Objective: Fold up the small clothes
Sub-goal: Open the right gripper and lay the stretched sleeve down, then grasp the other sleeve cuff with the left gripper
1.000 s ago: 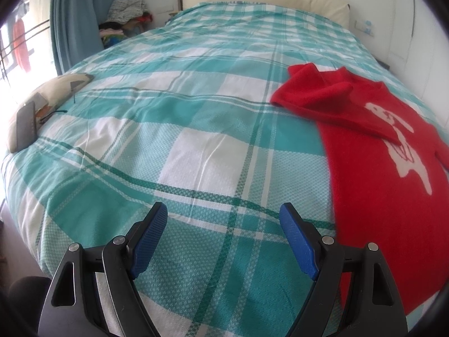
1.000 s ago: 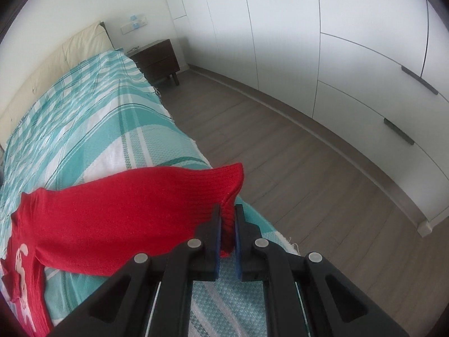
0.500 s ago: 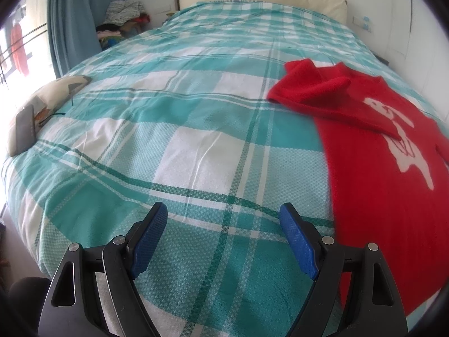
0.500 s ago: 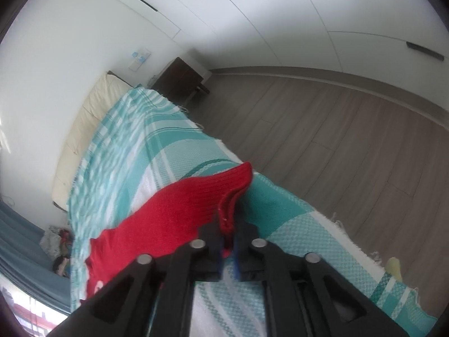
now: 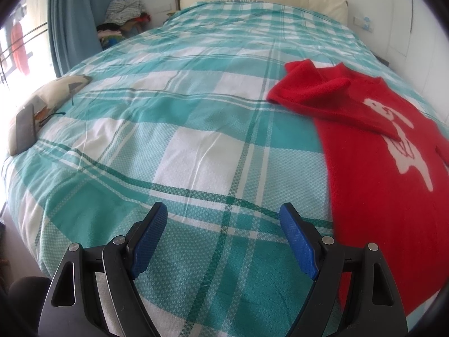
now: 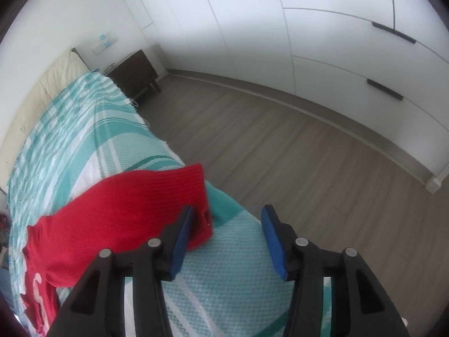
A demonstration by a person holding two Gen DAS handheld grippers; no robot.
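Note:
A small red sweater (image 5: 376, 151) with a white figure on its front lies flat on the right side of the bed, one sleeve folded across the chest. My left gripper (image 5: 223, 221) is open and empty above the teal plaid bedspread (image 5: 174, 129), left of the sweater. In the right wrist view the other red sleeve (image 6: 140, 205) lies stretched toward the bed's edge. My right gripper (image 6: 227, 224) is open, its left pad beside the sleeve's cuff, holding nothing.
A beige cushion with a dark phone-like object (image 5: 26, 127) sits at the bed's left edge. A pile of clothes (image 5: 123, 19) and a blue curtain stand behind. A dark nightstand (image 6: 134, 75), wood floor (image 6: 294, 146) and white wardrobes lie right of the bed.
My right gripper was shut on the sleeve's cuff and has opened; the sleeve now lies on the bed. My left gripper stays open and has hardly moved.

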